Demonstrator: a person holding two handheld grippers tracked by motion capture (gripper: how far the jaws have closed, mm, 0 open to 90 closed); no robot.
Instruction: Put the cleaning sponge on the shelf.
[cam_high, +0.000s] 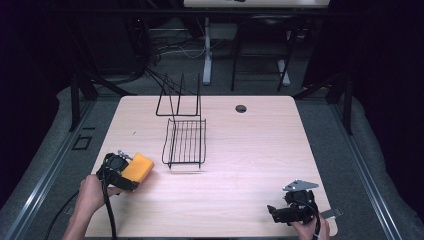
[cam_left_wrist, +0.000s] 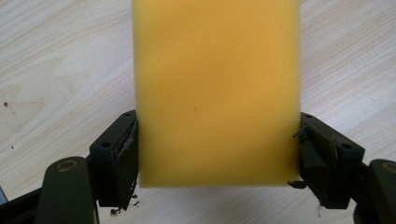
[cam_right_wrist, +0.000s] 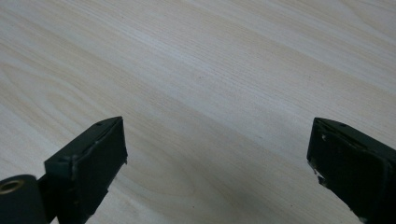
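Observation:
A yellow sponge block (cam_high: 138, 167) is held at the table's front left by my left gripper (cam_high: 131, 176). In the left gripper view the sponge (cam_left_wrist: 217, 93) sits between the two black jaws, which press its sides just above the wood. A black wire rack (cam_high: 185, 141) stands at the table's middle, a little right of and beyond the sponge. My right gripper (cam_high: 274, 214) rests at the front right corner, open; in the right gripper view its jaws stand wide apart with bare wood between them (cam_right_wrist: 217, 163).
The light wooden table (cam_high: 250, 150) has a small dark hole (cam_high: 241, 108) near its far edge. A taller wire frame (cam_high: 179, 97) stands behind the rack. Table legs and cables lie on the floor beyond.

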